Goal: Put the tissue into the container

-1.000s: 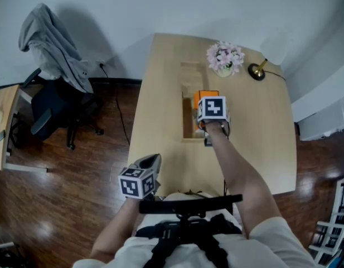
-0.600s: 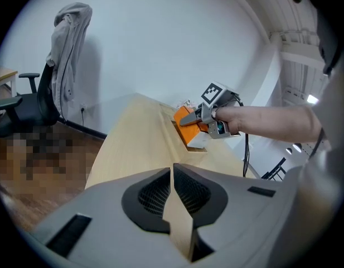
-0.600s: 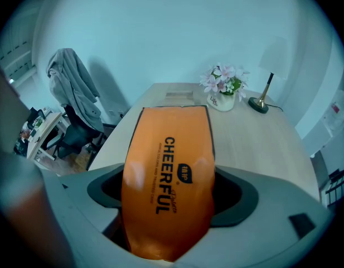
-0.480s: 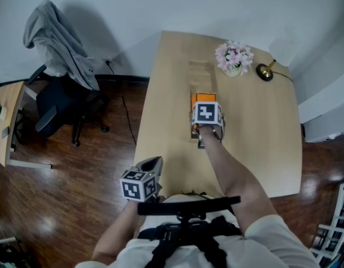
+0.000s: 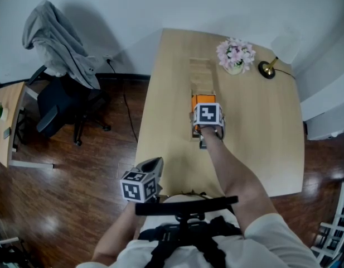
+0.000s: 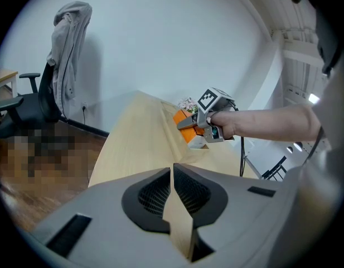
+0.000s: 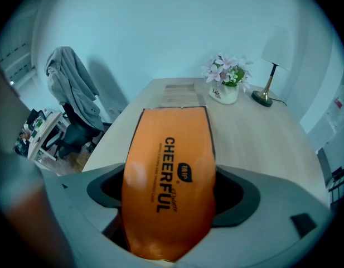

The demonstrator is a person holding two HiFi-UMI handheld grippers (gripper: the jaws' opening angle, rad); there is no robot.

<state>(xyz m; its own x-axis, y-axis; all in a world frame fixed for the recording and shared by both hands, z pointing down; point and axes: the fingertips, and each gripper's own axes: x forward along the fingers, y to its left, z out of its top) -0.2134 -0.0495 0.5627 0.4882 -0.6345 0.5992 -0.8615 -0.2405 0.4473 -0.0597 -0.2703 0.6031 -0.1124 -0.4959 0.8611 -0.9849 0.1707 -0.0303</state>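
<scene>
My right gripper [image 5: 205, 106] is shut on an orange tissue pack [image 7: 168, 172] printed CHEERFUL, which fills the space between its jaws in the right gripper view. In the head view the pack [image 5: 203, 99] hangs over the near end of a long, narrow wooden container [image 5: 201, 74] in the middle of the table. The same container [image 7: 179, 95] stretches away beyond the pack. My left gripper [image 5: 151, 164] is held low at the table's near edge, well away from the container. Its jaws [image 6: 172, 169] are shut with nothing in them.
A pot of pink flowers [image 5: 235, 56] and a brass lamp [image 5: 267, 68] stand at the far right of the wooden table [image 5: 166, 110]. An office chair draped with a grey jacket [image 5: 57, 43] stands on the floor to the left.
My right gripper with the orange pack has drawn slightly toward me along the container. The left gripper has stayed where it was.
</scene>
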